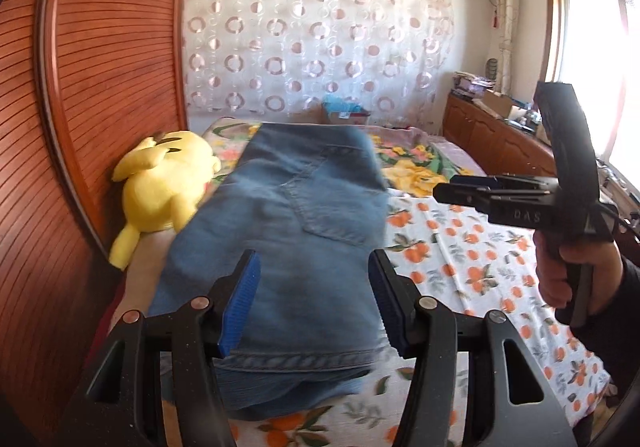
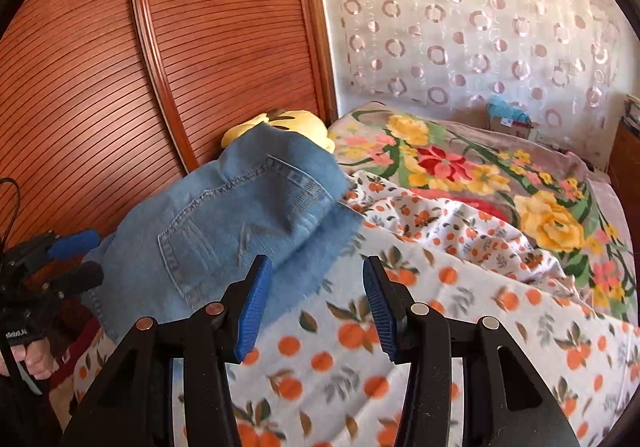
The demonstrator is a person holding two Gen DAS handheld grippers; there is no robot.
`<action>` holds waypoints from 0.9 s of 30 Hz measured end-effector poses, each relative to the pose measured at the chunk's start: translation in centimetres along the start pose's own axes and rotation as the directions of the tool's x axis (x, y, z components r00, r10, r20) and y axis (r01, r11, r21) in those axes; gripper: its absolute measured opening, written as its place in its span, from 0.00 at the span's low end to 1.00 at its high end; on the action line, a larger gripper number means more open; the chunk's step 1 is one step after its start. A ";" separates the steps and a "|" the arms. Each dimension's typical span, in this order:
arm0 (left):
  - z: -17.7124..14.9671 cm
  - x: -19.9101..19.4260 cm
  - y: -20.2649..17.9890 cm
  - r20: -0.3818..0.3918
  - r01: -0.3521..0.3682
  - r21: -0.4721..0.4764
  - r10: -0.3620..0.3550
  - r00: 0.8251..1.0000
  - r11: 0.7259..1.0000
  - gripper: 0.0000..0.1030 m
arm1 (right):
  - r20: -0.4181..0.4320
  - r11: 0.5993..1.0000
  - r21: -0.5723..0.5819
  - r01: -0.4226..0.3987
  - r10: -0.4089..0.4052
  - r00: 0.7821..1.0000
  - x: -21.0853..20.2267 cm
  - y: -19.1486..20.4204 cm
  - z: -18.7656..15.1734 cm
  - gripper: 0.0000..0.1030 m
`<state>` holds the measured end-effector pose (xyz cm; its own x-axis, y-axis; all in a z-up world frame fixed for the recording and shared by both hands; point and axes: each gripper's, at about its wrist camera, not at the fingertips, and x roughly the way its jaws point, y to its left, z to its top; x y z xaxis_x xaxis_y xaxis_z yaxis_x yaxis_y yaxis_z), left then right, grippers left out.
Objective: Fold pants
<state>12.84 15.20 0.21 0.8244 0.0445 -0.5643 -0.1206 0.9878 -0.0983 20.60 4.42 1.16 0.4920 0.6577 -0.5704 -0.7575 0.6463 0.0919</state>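
So the jeans are lying folded on the bed, on top of the orange-print sheet, back pocket facing up, hem end nearest the left camera. The left gripper has its blue fingers spread wide apart over the hem end, nothing pinched between them. The right gripper is also open, fingers apart, hanging over the sheet just beside the frayed edge of the denim and not holding anything. A yellow plush toy sits right up against the jeans next to the wooden slatted headboard. A floral blanket lies bunched further back.
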 end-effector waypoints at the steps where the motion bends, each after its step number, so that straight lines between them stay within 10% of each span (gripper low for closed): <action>1: 0.1 0.0 -0.4 0.002 0.010 -0.001 -0.010 1.000 1.000 0.70 | 0.003 1.000 0.004 0.006 -0.006 1.000 -0.6 -0.1 -0.3 0.47; 7: 1.0 0.1 -3.3 0.022 0.029 0.028 -0.029 0.999 0.999 0.83 | 0.025 0.998 0.027 0.050 -0.050 0.998 -4.1 -1.2 -1.9 0.47; 27: 1.8 -1.3 -11.8 0.057 0.044 0.114 -0.050 0.997 0.993 0.85 | 0.095 0.977 0.076 0.200 -0.207 0.974 -16.1 0.3 -6.6 0.56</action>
<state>14.17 3.72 3.61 0.8595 0.0032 -0.5112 -0.0206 0.9994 -0.0285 9.64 -8.51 4.96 0.6763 0.5434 -0.4973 -0.6087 0.7925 0.0380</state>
